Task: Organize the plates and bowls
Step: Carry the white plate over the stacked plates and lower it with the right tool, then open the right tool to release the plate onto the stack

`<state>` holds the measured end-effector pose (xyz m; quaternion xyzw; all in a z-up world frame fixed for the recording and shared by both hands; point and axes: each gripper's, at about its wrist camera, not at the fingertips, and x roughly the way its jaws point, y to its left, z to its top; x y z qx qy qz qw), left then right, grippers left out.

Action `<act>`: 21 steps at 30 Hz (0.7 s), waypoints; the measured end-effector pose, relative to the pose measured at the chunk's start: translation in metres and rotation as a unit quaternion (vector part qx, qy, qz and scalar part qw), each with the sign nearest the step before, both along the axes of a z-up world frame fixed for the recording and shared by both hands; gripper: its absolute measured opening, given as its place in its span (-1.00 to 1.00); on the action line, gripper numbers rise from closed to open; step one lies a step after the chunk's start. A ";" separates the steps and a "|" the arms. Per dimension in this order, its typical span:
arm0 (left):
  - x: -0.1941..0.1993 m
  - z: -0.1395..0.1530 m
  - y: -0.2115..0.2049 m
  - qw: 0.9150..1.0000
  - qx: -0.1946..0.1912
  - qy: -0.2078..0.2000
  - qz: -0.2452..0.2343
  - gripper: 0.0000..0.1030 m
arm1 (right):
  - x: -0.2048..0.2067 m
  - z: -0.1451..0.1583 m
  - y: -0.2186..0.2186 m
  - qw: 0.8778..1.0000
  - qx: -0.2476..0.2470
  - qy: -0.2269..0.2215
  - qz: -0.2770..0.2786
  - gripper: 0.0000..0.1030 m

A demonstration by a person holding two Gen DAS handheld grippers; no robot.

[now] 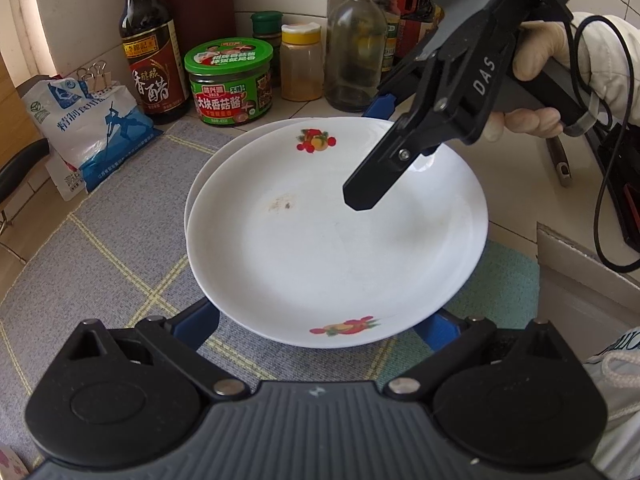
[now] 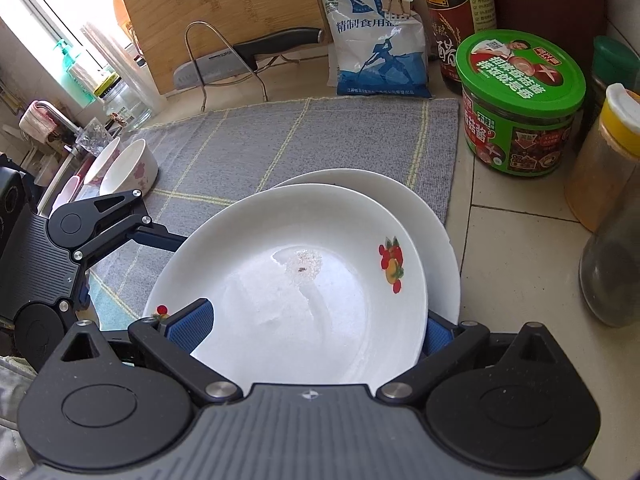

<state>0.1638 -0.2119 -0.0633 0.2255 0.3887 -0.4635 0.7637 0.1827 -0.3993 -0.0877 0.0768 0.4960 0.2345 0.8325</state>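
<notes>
A white plate with fruit decals [image 1: 332, 248] [image 2: 296, 300] lies offset on a second white plate [image 1: 224, 152] [image 2: 420, 216] on a grey checked mat [image 1: 112, 248]. My left gripper [image 1: 318, 324] [image 2: 132, 272] is open, its blue fingers [image 1: 200, 320] spread wide at the top plate's near rim. My right gripper [image 2: 312, 332] [image 1: 368, 152] is open too and straddles the opposite rim, with one finger over the plate's inside and the other outside, beneath the rim. Two white bowls with pink flowers [image 2: 128, 168] stand at the mat's far corner.
Along the wall stand a salt bag [image 1: 92, 128], a vinegar bottle [image 1: 152, 52], a green-lidded jar [image 1: 230, 84], a yellow spice jar [image 1: 300, 64] and a glass bottle [image 1: 356, 52]. A cutting board [image 2: 224, 12] and a knife on a rack [image 2: 240, 60] sit behind the mat. A cardboard box [image 1: 580, 272] is on the right.
</notes>
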 end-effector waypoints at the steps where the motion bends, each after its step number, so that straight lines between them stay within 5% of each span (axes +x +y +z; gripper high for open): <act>1: 0.000 0.000 0.000 1.000 0.000 0.000 0.000 0.98 | -0.001 0.000 0.000 1.000 -0.001 0.000 -0.002 1.00; 21: 0.005 -0.005 0.001 1.000 -0.005 0.001 0.004 0.98 | -0.014 0.013 0.003 0.999 -0.044 -0.010 -0.030 1.00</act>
